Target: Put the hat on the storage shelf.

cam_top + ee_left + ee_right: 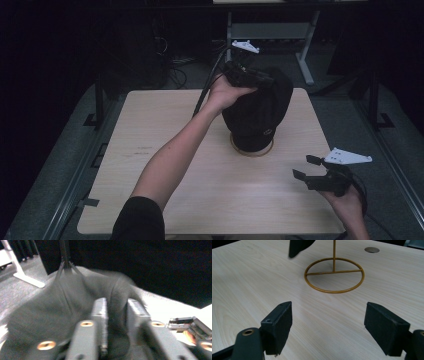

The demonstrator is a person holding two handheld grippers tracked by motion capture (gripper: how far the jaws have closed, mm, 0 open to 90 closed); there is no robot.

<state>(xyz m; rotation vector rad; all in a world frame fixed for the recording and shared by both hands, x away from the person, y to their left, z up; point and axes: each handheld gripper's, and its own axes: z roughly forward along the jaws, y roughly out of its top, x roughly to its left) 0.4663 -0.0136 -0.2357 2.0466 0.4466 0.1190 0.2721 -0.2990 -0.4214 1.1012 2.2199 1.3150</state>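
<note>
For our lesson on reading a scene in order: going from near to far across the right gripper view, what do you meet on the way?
The right gripper's two black fingers, spread wide apart → bare wooden table → gold ring base of the stand → the stand's upright rod → round hole in the tabletop.

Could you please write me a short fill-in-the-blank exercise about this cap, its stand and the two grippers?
1. The black cap hangs on a stand whose colour is ____.
2. The base of the stand is shaped like a ____.
3. The left gripper has a fold of the ____ between its jaws.
4. The right gripper hovers over the table with its jaws ____.

Missing words: gold; ring; cap; open
</note>
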